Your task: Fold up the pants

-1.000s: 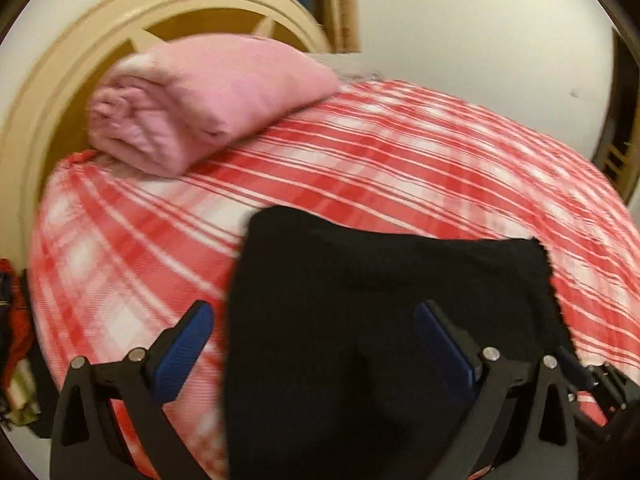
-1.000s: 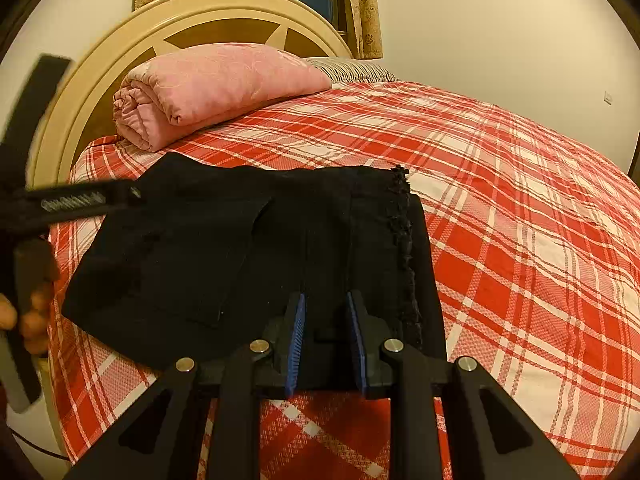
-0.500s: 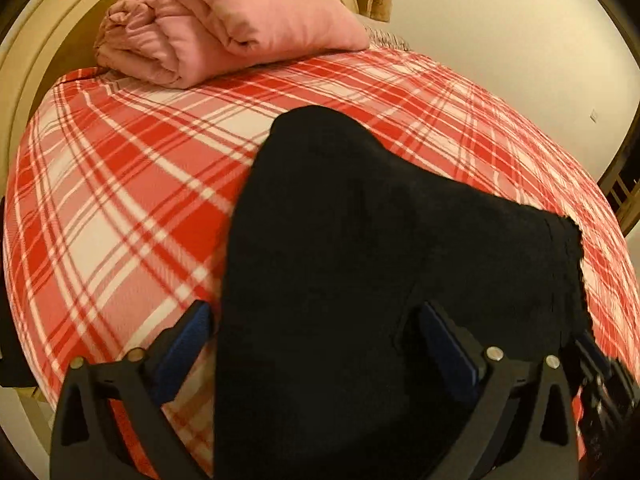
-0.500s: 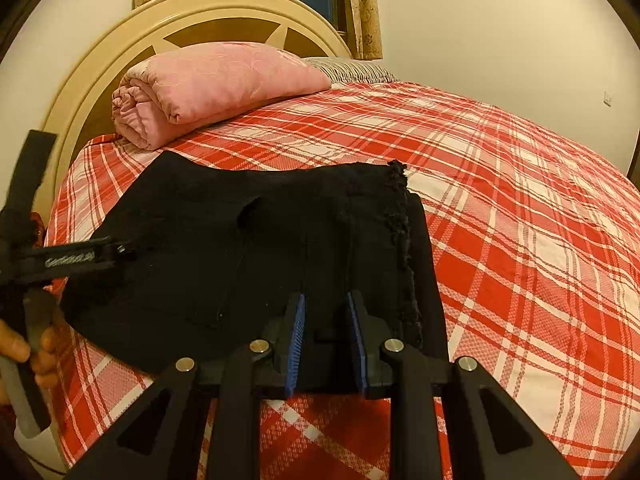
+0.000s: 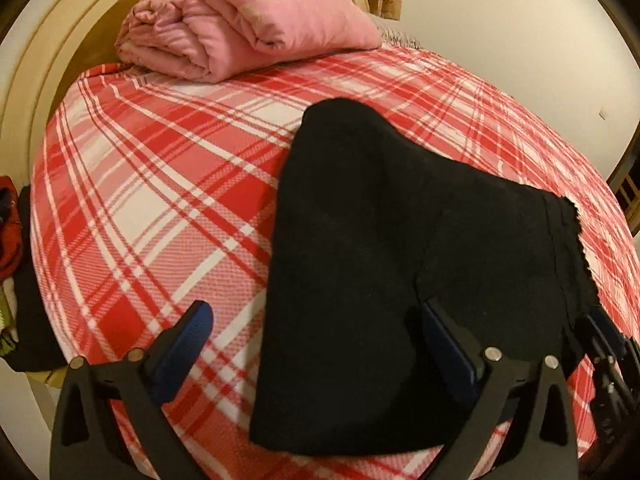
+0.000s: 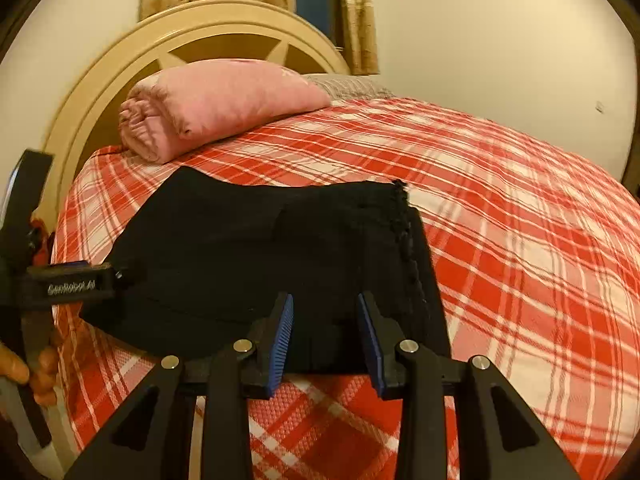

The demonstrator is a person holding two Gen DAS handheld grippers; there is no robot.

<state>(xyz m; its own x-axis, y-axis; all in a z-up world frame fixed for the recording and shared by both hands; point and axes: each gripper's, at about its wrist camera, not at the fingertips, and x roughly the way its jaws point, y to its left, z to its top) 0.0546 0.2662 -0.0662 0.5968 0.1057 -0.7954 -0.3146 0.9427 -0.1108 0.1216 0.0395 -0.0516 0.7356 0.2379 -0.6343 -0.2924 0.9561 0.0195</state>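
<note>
Folded black pants (image 5: 400, 240) lie flat on the red plaid bedspread (image 5: 160, 208), frayed hem to the right. My left gripper (image 5: 316, 340) is open wide just above their near left part. Its right finger (image 5: 444, 344) is over the cloth and its left finger (image 5: 192, 332) over the bedspread. In the right wrist view the pants (image 6: 260, 248) fill the middle. My right gripper (image 6: 326, 336) sits at their near edge with jaws opening. The cloth lies between the blue pads (image 6: 282, 336), which no longer press it. A hand (image 6: 36, 376) holds the left tool at far left.
A folded pink quilt (image 6: 216, 104) rests against the cream headboard (image 6: 224, 28) at the back. A striped pillow (image 6: 352, 84) lies beside it. Clothes (image 5: 10, 232) hang off the bed's left side. Plaid bedspread stretches far to the right, toward a pale wall (image 6: 500, 40).
My left gripper sank and drew closer over the pants' near left part, still open. The right gripper's jaws widened off the pants' near edge and its view lifted slightly.
</note>
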